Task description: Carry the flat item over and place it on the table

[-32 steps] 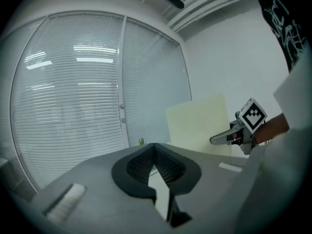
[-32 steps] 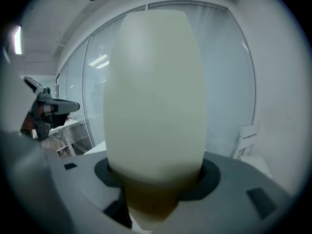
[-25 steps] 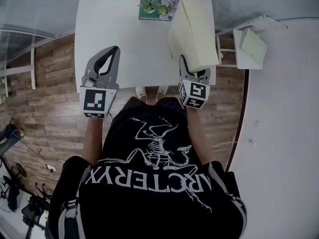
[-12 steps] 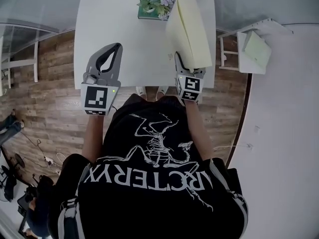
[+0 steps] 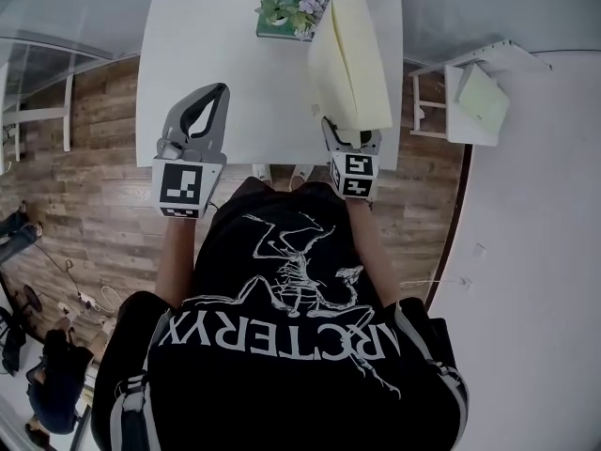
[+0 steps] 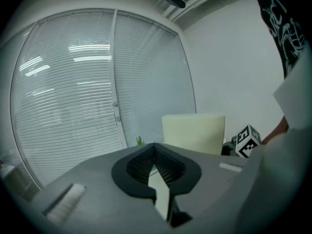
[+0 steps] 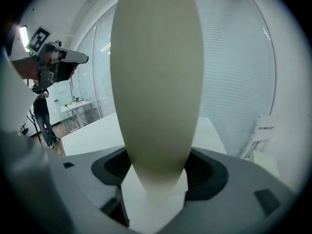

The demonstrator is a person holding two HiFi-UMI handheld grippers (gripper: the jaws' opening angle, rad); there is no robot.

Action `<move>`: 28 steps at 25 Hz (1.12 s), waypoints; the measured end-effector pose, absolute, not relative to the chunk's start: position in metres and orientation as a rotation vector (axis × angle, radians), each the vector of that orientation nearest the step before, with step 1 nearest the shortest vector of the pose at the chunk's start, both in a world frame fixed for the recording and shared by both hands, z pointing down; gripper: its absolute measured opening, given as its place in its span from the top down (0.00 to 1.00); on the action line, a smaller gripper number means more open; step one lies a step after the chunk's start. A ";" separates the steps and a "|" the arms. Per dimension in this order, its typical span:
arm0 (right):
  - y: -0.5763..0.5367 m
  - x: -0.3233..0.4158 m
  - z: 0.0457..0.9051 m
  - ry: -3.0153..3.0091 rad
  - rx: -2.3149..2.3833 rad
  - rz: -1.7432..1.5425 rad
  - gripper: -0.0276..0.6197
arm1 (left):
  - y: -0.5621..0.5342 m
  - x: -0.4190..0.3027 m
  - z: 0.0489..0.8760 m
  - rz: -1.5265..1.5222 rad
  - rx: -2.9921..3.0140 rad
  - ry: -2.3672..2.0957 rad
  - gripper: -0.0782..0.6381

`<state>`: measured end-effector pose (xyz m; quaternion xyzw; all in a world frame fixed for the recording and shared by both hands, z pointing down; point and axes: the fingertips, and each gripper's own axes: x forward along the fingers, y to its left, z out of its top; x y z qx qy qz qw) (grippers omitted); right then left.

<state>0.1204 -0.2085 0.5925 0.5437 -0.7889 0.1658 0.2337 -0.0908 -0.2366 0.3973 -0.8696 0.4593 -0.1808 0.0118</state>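
A pale yellow flat foam slab [image 5: 352,59] stands on edge over the right side of the white table [image 5: 216,54], leaning a little. My right gripper [image 5: 349,139] holds its near lower edge at the table's front edge. In the right gripper view the slab [image 7: 156,82] rises straight up between the jaws of the right gripper [image 7: 156,179], which are opening while still touching both its faces. My left gripper [image 5: 211,97] hovers over the table's front left, shut and empty. In the left gripper view the left gripper's [image 6: 155,145] tips meet, with the slab [image 6: 194,132] beyond them.
A green book with a small potted plant [image 5: 293,3] lies at the table's far edge, next to the slab's top. A white chair [image 5: 470,92] stands to the right of the table. Wooden floor lies to the left. Window blinds [image 6: 73,91] face the table.
My right gripper has shifted a little left and forward with the slab, which now stands more edge-on over the table. The left gripper has barely moved.
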 end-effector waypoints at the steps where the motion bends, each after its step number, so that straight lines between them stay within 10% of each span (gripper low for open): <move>1: -0.204 0.122 0.592 -2.169 1.483 0.471 0.49 | -0.236 -0.090 0.398 -0.563 -2.712 1.433 0.88; 16: -0.208 0.133 0.287 -2.907 1.491 0.056 0.47 | -0.249 -0.081 0.367 -0.430 -2.714 1.408 0.88; 21: -0.256 0.130 0.310 -2.618 1.692 0.020 0.84 | -0.251 -0.074 0.341 -0.343 -2.697 1.390 0.88; 28: -0.255 0.112 0.311 -2.612 1.630 -0.116 0.92 | -0.249 -0.074 0.326 -0.325 -2.692 1.443 0.88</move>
